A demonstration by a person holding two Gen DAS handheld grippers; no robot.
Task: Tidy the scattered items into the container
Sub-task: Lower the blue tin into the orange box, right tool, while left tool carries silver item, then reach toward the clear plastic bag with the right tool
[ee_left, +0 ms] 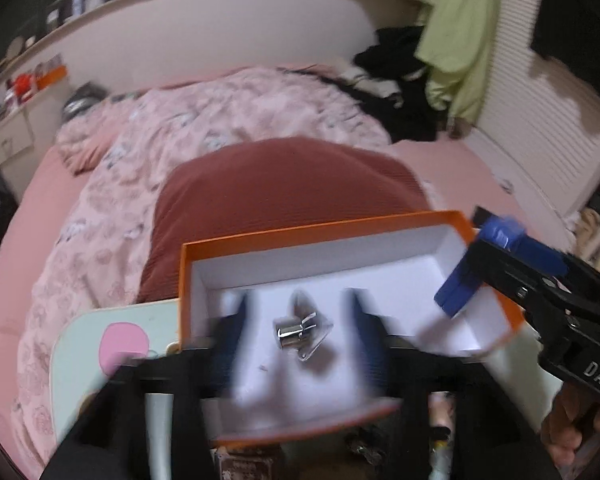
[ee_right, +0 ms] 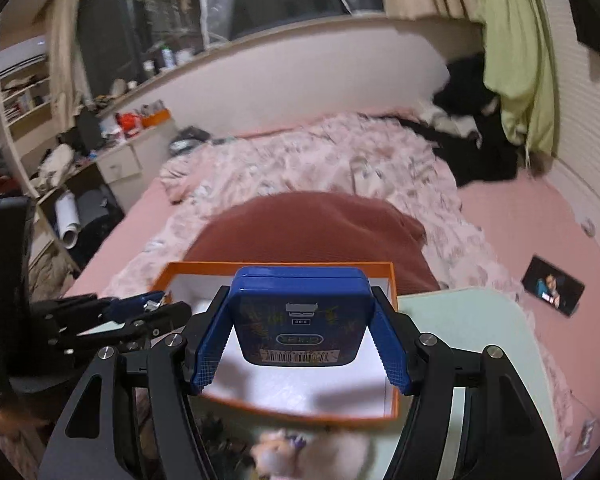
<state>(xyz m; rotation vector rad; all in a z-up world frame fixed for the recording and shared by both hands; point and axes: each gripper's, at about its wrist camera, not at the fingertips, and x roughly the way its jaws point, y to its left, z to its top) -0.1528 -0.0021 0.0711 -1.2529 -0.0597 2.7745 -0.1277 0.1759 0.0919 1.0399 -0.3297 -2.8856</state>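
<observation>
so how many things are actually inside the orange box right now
1: a small shiny metal piece lying on the white floor of the orange box, between the open left claw's fingers. The blue tin is held above in the right claw; the claws may hide more.

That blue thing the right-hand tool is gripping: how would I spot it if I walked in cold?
Find the orange box with the white inside, at the foot of the pink bed. Just above it, the right gripper clamps a blue tin between its blue fingers. It is flat with rounded corners, and it alone carries a barcode label and doodle-like markings.
</observation>
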